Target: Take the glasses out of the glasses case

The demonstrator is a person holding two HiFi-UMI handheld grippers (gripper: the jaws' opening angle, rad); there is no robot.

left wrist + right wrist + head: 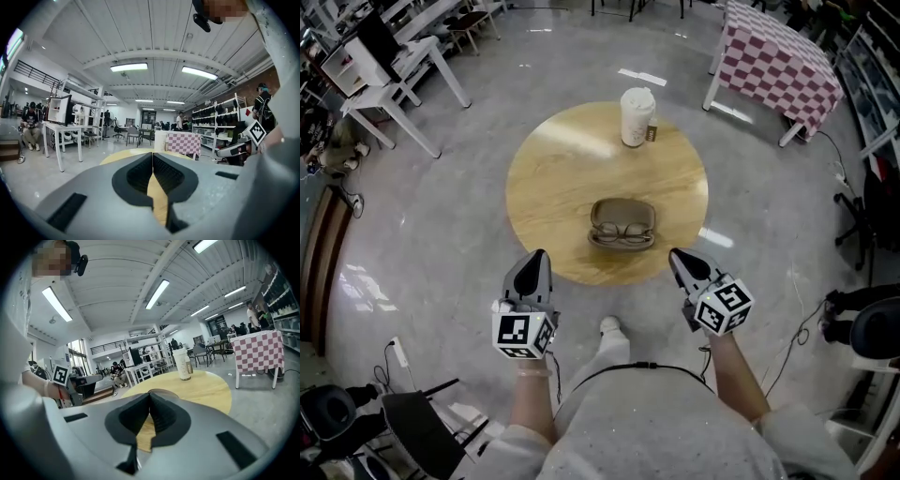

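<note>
Glasses [622, 232] lying inside the open glasses case [623, 208] near the front edge of the round table [553, 169], paper cup [637, 116] well beyond. Left gripper [534, 255] and right gripper [674, 254] both closed on nothing, at that edge, flanking the case without touching it.

Bare table [553, 178] surrounds the glasses case [622, 225] on every side; 1 cup [637, 117] stands well behind it.

Open glasses case [622, 203], glasses [623, 232] inside, on round table [546, 178]
</note>
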